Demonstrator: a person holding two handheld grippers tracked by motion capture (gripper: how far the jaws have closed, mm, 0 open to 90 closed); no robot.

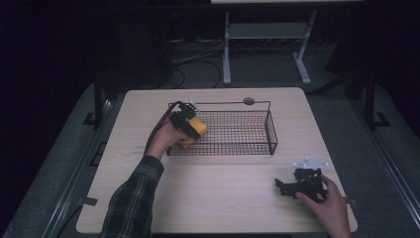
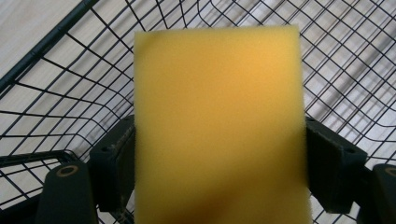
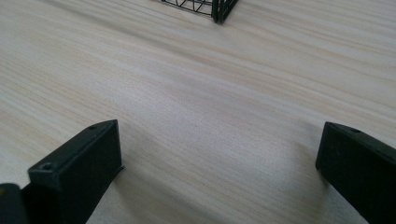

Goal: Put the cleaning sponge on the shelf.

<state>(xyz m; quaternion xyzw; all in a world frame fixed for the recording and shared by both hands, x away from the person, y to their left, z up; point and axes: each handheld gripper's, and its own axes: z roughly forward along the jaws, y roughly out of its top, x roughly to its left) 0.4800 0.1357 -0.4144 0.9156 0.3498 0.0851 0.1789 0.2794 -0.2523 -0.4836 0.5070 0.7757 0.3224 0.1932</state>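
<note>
**Holding a Yellow Sponge at the Wire Basket**

Spanning most of the high view, the pale wooden desk (image 1: pixel 218 198) carries everything else. On it, toward twelve o'clock from its middle, stands the black wire basket (image 1: pixel 247 131), long side running from nine to three o'clock. At the basket's nine o'clock end a hand in a plaid sleeve holds the left tongs (image 1: pixel 190 126) over the near rim. These tongs pinch a yellow sponge (image 1: pixel 197 130): in the left gripper view the sponge (image 2: pixel 219 126) sits squarely between the two black jaws, its sides touching both pads, with the basket's mesh (image 2: pixel 355 70) behind and below it. Well apart, at about five o'clock from the basket near the desk's edge, the right tongs (image 1: pixel 285 187) rest in the other hand. Their jaws stand spread wide with bare wood between them, and a corner of the basket (image 3: pixel 219 9) shows at twelve o'clock.
</note>
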